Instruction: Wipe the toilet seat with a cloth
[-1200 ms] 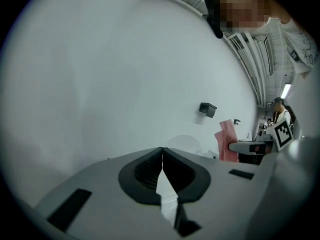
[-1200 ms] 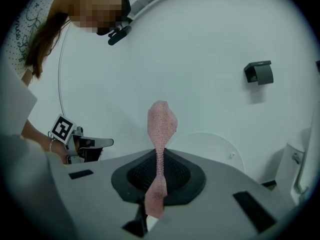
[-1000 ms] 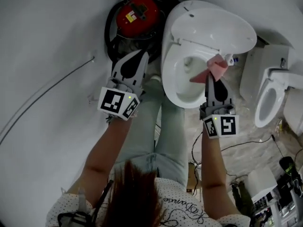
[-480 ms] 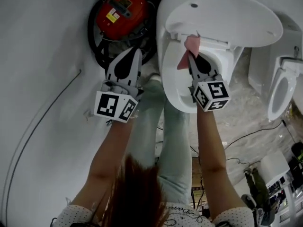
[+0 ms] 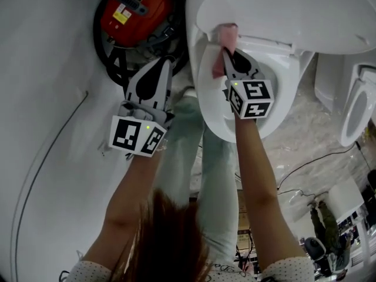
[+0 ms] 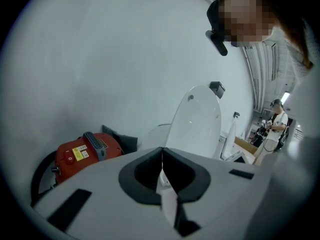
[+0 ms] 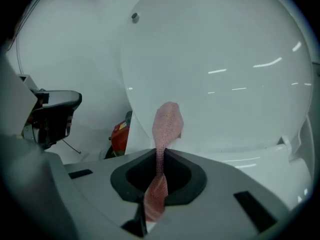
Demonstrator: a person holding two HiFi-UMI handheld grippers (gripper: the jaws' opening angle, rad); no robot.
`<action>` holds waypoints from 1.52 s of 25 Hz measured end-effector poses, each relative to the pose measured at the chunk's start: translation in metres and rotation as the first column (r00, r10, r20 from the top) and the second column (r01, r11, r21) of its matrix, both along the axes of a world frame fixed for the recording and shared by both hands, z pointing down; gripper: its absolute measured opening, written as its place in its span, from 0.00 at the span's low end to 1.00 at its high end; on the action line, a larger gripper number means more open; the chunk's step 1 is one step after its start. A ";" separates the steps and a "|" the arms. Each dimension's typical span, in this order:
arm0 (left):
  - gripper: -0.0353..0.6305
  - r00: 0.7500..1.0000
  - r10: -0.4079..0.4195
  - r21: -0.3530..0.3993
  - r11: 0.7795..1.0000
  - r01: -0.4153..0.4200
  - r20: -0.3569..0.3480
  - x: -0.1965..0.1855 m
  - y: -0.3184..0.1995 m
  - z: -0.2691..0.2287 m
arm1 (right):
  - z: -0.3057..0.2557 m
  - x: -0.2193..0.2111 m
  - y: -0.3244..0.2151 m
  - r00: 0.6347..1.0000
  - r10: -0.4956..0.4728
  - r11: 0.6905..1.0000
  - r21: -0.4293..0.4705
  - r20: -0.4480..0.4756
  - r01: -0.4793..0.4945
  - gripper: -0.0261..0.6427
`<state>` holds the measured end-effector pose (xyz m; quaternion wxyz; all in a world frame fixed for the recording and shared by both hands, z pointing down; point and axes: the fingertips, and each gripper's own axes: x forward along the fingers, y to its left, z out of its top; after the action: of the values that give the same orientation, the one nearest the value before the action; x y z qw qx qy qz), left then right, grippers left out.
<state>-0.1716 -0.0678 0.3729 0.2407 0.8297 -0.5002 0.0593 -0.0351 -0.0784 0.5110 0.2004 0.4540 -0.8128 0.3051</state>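
A white toilet stands at the top of the head view with its lid (image 5: 305, 10) raised and its seat (image 5: 207, 98) down. My right gripper (image 5: 226, 50) is shut on a pink cloth (image 5: 226, 35) and holds it at the back left of the seat, near the lid's hinge. In the right gripper view the cloth (image 7: 166, 125) sticks up from the shut jaws in front of the lid (image 7: 225, 69). My left gripper (image 5: 163, 63) hangs left of the bowl, shut and empty; its jaws meet in the left gripper view (image 6: 161, 151).
A red canister machine (image 5: 134, 10) with a black hose sits on the floor left of the toilet. The person's legs (image 5: 200, 157) stand in front of the bowl. A second toilet (image 5: 358, 104) is at the right edge, with cables on the floor.
My right gripper has carried the cloth from the seat's right side across to its back left. The head view has shifted, and the left gripper has drifted slightly left.
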 end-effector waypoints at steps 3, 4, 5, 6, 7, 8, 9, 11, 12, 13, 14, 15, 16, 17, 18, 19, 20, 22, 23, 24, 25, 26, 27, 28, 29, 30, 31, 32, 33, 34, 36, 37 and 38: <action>0.06 1.000 0.021 -0.011 1.000 -0.021 0.002 0.003 0.000 0.006 | 0.010 0.001 -0.003 0.999 -0.002 1.000 0.009 -0.055 0.003 0.11; 0.06 1.000 0.025 -0.012 1.000 -0.025 0.003 0.004 0.000 0.007 | 0.012 0.002 -0.003 0.997 -0.009 1.000 0.015 -0.081 0.010 0.12; 0.06 1.000 0.028 -0.013 1.000 -0.028 0.003 0.005 -0.001 0.008 | 0.014 0.002 -0.004 0.994 -0.019 1.000 0.023 -0.110 0.021 0.12; 0.06 1.000 0.030 -0.013 0.999 -0.030 0.002 0.006 -0.002 0.009 | 0.016 0.002 -0.005 0.990 -0.029 0.999 0.032 -0.138 0.034 0.14; 0.06 1.000 0.030 -0.014 0.999 -0.030 0.001 0.007 -0.003 0.010 | 0.017 0.002 -0.006 0.986 -0.039 0.998 0.042 -0.164 0.047 0.15; 0.06 1.000 0.031 -0.015 0.999 -0.031 -0.001 0.007 -0.004 0.012 | 0.018 0.001 -0.008 0.981 -0.047 0.997 0.053 -0.187 0.058 0.18; 0.06 0.999 0.033 -0.017 0.999 -0.033 -0.002 0.008 -0.004 0.013 | 0.018 0.001 -0.010 0.977 -0.053 0.996 0.066 -0.208 0.068 0.20; 0.06 0.999 0.038 -0.021 0.999 -0.038 -0.001 0.010 -0.005 0.016 | 0.018 -0.001 -0.013 0.968 -0.061 0.992 0.096 -0.244 0.086 0.21; 0.06 0.999 0.041 -0.024 0.999 -0.041 0.003 0.010 -0.005 0.017 | 0.019 -0.003 -0.015 0.963 -0.067 0.989 0.113 -0.261 0.100 0.20; 0.06 0.999 0.044 -0.028 0.999 -0.044 0.008 0.011 -0.005 0.018 | 0.021 -0.004 -0.016 0.956 -0.076 0.985 0.128 -0.282 0.117 0.18; 0.06 0.999 0.046 -0.032 0.998 -0.046 0.011 0.012 -0.005 0.020 | 0.023 -0.006 -0.017 0.948 -0.086 0.981 0.142 -0.307 0.135 0.17; 0.06 0.999 0.048 -0.036 0.998 -0.048 0.011 0.013 -0.004 0.021 | 0.025 -0.007 -0.017 0.938 -0.095 0.976 0.153 -0.334 0.153 0.15; 0.06 0.999 0.050 -0.040 0.998 -0.050 0.010 0.013 -0.004 0.022 | 0.028 -0.008 -0.016 0.929 -0.101 0.973 0.161 -0.357 0.168 0.12; 0.06 0.999 0.052 -0.042 0.998 -0.051 0.009 0.014 -0.003 0.023 | 0.031 -0.008 -0.014 0.923 -0.105 0.970 0.167 -0.371 0.178 0.11; 0.06 0.999 0.053 -0.044 0.998 -0.052 0.009 0.014 -0.002 0.023 | 0.033 -0.008 -0.013 0.919 -0.108 0.968 0.172 -0.379 0.184 0.10; 0.06 0.999 0.054 -0.047 0.997 -0.053 0.008 0.014 -0.001 0.024 | 0.033 -0.008 -0.012 0.917 -0.110 0.966 0.177 -0.383 0.190 0.09; 0.06 0.998 0.055 -0.049 0.997 -0.055 0.007 0.013 0.000 0.025 | 0.033 -0.009 -0.013 0.915 -0.114 0.962 0.186 -0.388 0.199 0.09; 0.06 0.998 0.058 -0.055 0.997 -0.057 0.007 0.013 0.001 0.027 | 0.032 -0.011 -0.014 0.904 -0.127 0.952 0.204 -0.408 0.226 0.09; 0.06 0.998 0.060 -0.058 0.997 -0.060 0.006 0.013 0.002 0.028 | 0.033 -0.012 -0.014 0.899 -0.135 0.949 0.205 -0.416 0.237 0.09; 0.06 0.998 0.064 -0.061 0.996 -0.064 0.005 0.013 0.003 0.029 | 0.033 -0.012 -0.014 0.898 -0.143 0.949 0.200 -0.416 0.244 0.09; 0.06 0.998 0.069 -0.062 0.996 -0.069 0.002 0.014 0.003 0.030 | 0.033 -0.012 -0.013 0.899 -0.152 0.950 0.191 -0.410 0.248 0.09; 0.06 0.997 0.075 -0.061 0.995 -0.075 -0.001 0.015 0.003 0.030 | 0.033 -0.011 -0.014 0.901 -0.162 0.951 0.181 -0.402 0.252 0.09; 0.06 0.997 0.081 -0.059 0.995 -0.081 -0.004 0.015 0.003 0.030 | 0.033 -0.011 -0.014 0.902 -0.174 0.951 0.172 -0.396 0.259 0.09; 0.06 0.996 0.086 -0.059 0.995 -0.086 -0.007 0.016 0.003 0.029 | 0.034 -0.010 -0.013 0.899 -0.188 0.949 0.162 -0.395 0.270 0.09; 0.06 0.996 0.091 -0.058 0.994 -0.091 -0.010 0.017 0.003 0.029 | 0.034 -0.010 -0.013 0.894 -0.204 0.946 0.153 -0.398 0.284 0.08; 0.06 0.995 0.096 -0.056 0.994 -0.096 -0.012 0.018 0.003 0.029 | 0.033 -0.011 -0.012 0.888 -0.222 0.943 0.143 -0.402 0.300 0.08; 0.06 0.995 0.101 -0.053 0.993 -0.101 -0.012 0.020 0.002 0.029 | 0.033 -0.011 -0.013 0.882 -0.240 0.940 0.130 -0.405 0.316 0.08; 0.06 0.994 0.105 -0.050 0.993 -0.105 -0.009 0.022 0.002 0.029 | 0.034 -0.011 -0.013 0.877 -0.259 0.937 0.114 -0.405 0.330 0.08; 0.06 0.994 0.108 -0.047 0.993 -0.108 -0.005 0.024 0.001 0.029 | 0.034 -0.012 -0.013 0.873 -0.279 0.934 0.098 -0.400 0.343 0.08; 0.06 0.994 0.110 -0.044 0.993 -0.110 -0.001 0.026 0.001 0.029 | 0.034 -0.013 -0.013 0.872 -0.295 0.932 0.084 -0.391 0.354 0.08; 0.06 0.995 0.104 -0.039 0.994 -0.104 0.007 0.030 -0.002 0.029 | 0.034 -0.012 -0.012 0.871 -0.319 0.926 0.073 -0.375 0.371 0.08; 0.06 0.995 0.099 -0.036 0.994 -0.099 0.010 0.033 -0.003 0.028 | 0.035 -0.012 -0.011 0.868 -0.329 0.922 0.074 -0.372 0.381 0.08; 0.06 0.995 0.095 -0.033 0.995 -0.094 0.013 0.035 -0.005 0.028 | 0.034 -0.011 -0.011 0.863 -0.338 0.916 0.077 -0.375 0.393 0.08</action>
<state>-0.1366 -0.0725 0.4007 0.2474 0.8479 -0.4611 0.0849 -0.0459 -0.0892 0.5452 0.3627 0.3526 -0.8553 0.1122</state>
